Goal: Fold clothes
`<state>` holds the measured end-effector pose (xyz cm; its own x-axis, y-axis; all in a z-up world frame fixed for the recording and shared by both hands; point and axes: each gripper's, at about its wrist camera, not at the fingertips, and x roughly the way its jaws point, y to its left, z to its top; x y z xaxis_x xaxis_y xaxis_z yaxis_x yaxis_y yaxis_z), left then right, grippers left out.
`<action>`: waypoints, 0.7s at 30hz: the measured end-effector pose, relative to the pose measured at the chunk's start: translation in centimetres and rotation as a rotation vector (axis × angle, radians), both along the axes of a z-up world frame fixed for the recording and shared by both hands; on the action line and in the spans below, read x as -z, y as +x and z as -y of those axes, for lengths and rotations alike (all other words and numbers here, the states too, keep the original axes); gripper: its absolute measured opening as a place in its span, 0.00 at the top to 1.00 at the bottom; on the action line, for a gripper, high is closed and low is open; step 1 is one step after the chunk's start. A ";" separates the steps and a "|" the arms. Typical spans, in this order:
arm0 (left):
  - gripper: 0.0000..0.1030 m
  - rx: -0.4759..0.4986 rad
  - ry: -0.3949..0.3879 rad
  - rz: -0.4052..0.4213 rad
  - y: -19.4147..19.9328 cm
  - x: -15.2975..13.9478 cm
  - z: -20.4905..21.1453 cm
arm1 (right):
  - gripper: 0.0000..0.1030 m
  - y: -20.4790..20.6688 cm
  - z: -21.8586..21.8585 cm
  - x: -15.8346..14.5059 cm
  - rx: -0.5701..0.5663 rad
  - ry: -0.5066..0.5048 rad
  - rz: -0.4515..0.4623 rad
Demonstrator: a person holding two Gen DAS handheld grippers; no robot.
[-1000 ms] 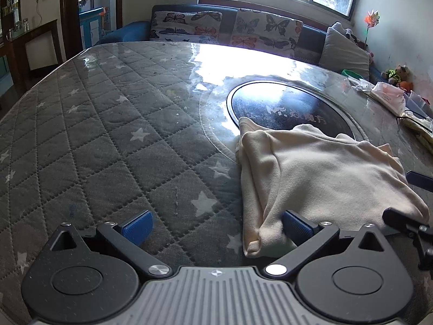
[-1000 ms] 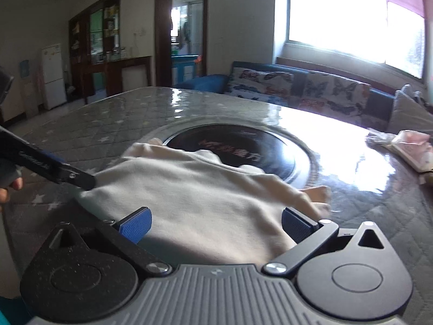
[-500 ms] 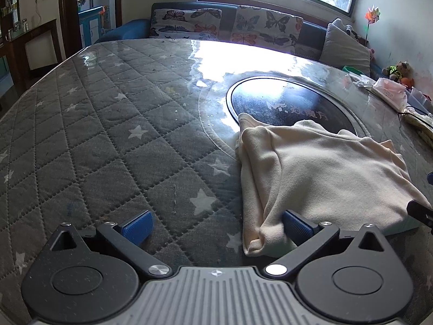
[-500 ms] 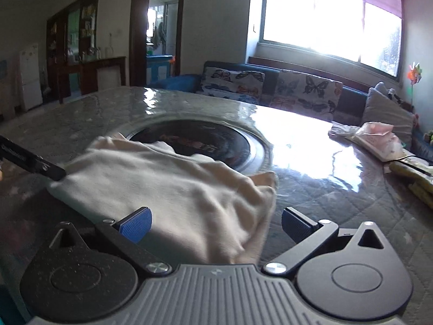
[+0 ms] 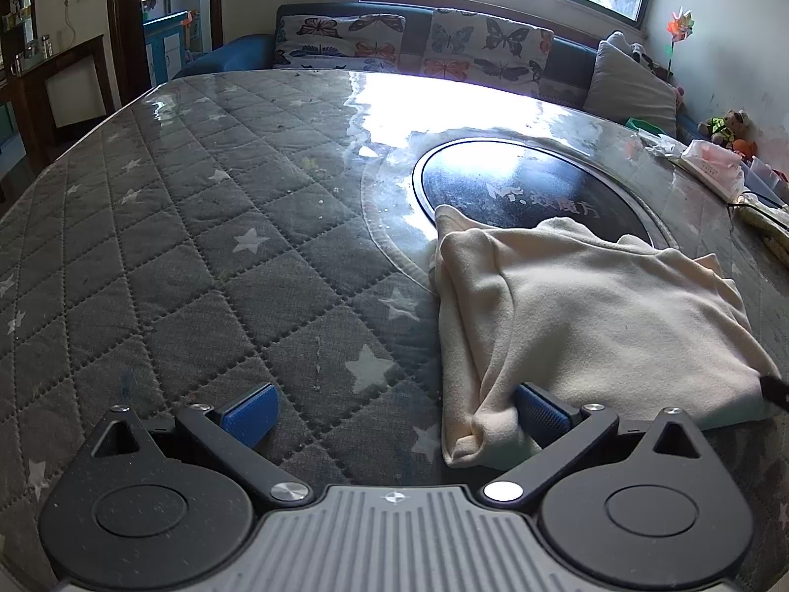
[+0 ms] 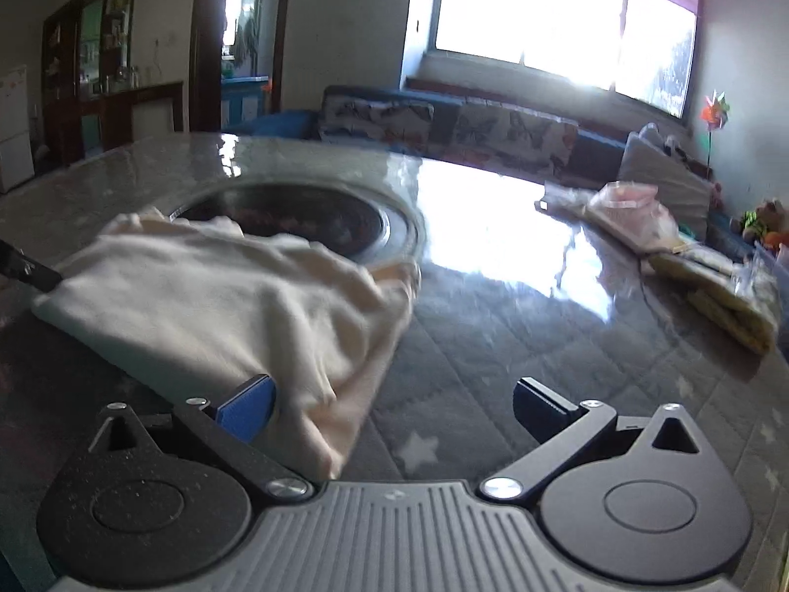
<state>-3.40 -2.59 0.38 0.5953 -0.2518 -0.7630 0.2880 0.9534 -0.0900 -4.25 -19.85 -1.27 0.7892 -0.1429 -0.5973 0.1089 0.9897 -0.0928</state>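
Note:
A cream garment lies folded on the grey quilted table, its far edge over a dark round inset. My left gripper is open at the garment's near left corner, with its right finger touching the cloth edge. My right gripper is open at the garment's near right corner, with its left finger against the cloth. The garment also shows in the right wrist view. The right view is motion-blurred. The other gripper's tip shows at each view's edge.
The dark round inset sits in the table's middle. A pink-white bundle and yellow folded items lie at the table's right side. A sofa with butterfly cushions stands behind the table.
My right gripper has swung right, from facing the garment's middle to its right corner. The left view has shifted slightly, and the right gripper's tip has slid toward its edge.

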 end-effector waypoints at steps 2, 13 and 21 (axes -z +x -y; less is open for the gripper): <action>0.00 0.000 0.001 -0.001 0.0 -0.1 0.0 | 0.00 -0.2 0.1 0.0 -0.001 0.005 0.008; 0.00 -0.003 0.002 -0.002 0.0 0.0 0.1 | 0.00 -0.4 1.9 -0.2 0.061 0.015 0.011; 0.00 -0.005 0.005 -0.001 -0.1 0.0 0.1 | 0.00 0.3 1.0 -2.3 0.022 0.003 0.068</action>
<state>-3.50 -2.73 0.34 0.5955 -0.2456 -0.7649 0.2834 0.9551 -0.0861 -4.00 -20.84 1.01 0.8245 -0.1587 -0.5432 0.1362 0.9873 -0.0817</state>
